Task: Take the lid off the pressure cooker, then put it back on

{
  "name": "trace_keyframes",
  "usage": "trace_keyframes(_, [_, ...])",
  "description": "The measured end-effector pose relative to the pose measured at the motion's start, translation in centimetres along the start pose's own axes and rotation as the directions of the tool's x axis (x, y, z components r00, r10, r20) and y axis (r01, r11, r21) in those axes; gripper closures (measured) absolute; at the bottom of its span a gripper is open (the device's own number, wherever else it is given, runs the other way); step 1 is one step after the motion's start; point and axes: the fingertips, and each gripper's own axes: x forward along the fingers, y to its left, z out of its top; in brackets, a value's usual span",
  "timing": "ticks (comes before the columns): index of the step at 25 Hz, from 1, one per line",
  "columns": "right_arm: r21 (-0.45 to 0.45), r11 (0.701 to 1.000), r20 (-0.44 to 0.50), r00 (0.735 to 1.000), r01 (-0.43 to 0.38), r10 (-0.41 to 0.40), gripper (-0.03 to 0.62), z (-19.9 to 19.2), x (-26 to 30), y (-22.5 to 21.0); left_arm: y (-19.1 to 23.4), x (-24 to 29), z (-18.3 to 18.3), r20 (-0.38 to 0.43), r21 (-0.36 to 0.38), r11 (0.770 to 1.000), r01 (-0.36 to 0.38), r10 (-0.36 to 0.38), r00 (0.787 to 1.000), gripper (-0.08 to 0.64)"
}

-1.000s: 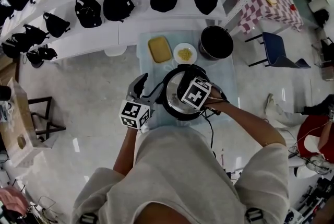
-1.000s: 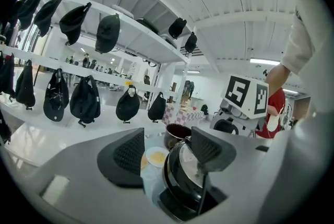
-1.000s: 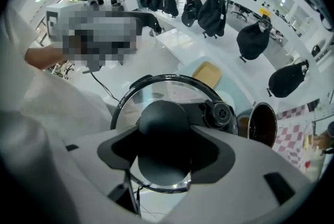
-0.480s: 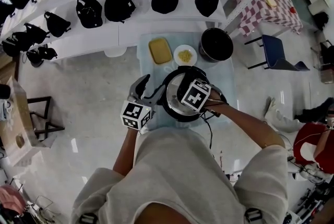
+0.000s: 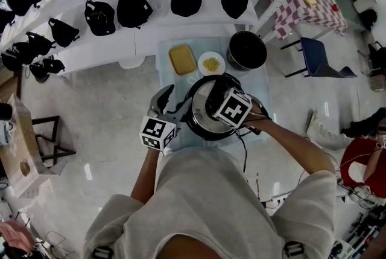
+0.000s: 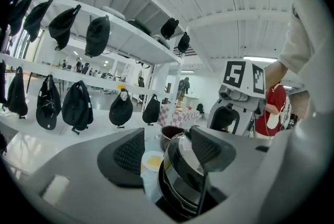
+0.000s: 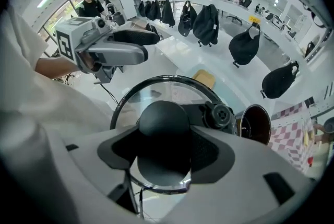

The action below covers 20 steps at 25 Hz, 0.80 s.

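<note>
at the pale blue table (image 5: 172, 73), the right gripper (image 7: 166, 150) has drifted a touch to the right since a second ago, and its marker cube looks bigger in the head view, so it's come up towards the camera. it points steeply down, jaws spread wide yet clamped on the round black knob (image 7: 163, 122) of the round glass lid with the dark rim (image 7: 130, 100). that lid is over the black pressure cooker (image 5: 199, 125); whether it's clear of the rim, i can't tell. the left gripper (image 6: 168, 152) hasn't budged. it's held nearly level at the cooker's left side, jaws apart, gripping nothing, with the cooker's wall close by its right jaw. the person's forearms reach in from below.
</note>
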Motion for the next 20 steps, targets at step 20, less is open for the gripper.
trace_keyframes(20, [0.522,0.832,-0.026,0.978,0.189,-0.206,0.321,-21.4,-9.2,-6.6,-13.9,10.6,0.9,-0.055,0.073,0.926,0.371,-0.368,0.928,0.298])
